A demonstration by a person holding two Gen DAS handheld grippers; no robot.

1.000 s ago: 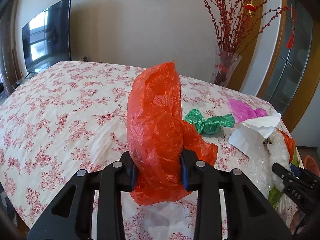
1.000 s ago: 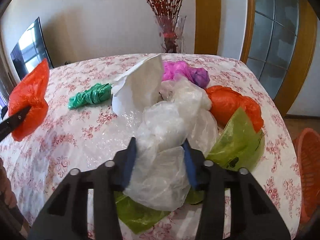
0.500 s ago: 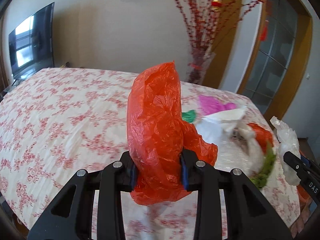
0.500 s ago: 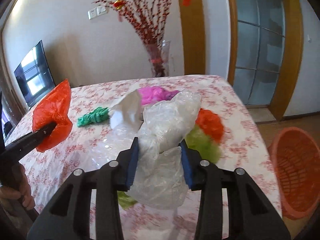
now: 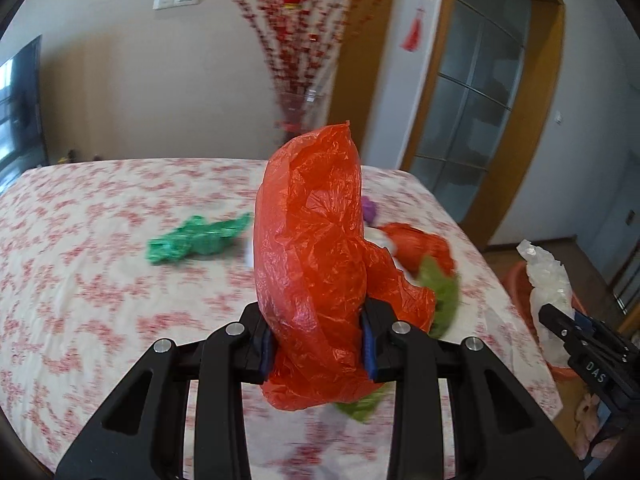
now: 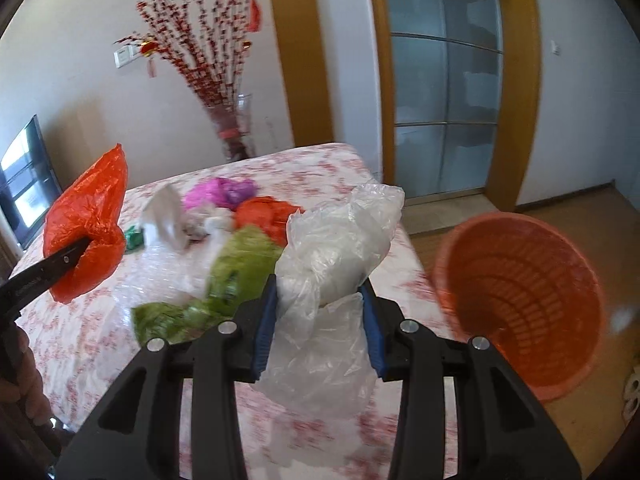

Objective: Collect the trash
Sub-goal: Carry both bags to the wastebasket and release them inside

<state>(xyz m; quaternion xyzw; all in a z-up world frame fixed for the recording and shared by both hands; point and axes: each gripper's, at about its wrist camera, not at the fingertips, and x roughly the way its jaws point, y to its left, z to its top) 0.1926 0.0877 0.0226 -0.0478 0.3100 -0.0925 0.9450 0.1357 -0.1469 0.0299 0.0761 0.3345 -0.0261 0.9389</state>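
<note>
Trash fills both views. Left wrist view: the left gripper point(image 5: 316, 350) pinches a crumpled red plastic bag point(image 5: 316, 264) at centre above the floral tablecloth point(image 5: 80, 280); a green bag point(image 5: 196, 236) lies at ten o'clock. Right wrist view: the right gripper point(image 6: 320, 322) clamps a clear plastic bag point(image 6: 332, 256); an orange basket point(image 6: 524, 300) stands on the floor at three o'clock.

The orange basket point(image 6: 520, 300) stands on the floor just beside the table point(image 6: 384, 184), its mouth open and unblocked. On the table near that edge, a pile of bags point(image 6: 240, 240) fills the surface.
</note>
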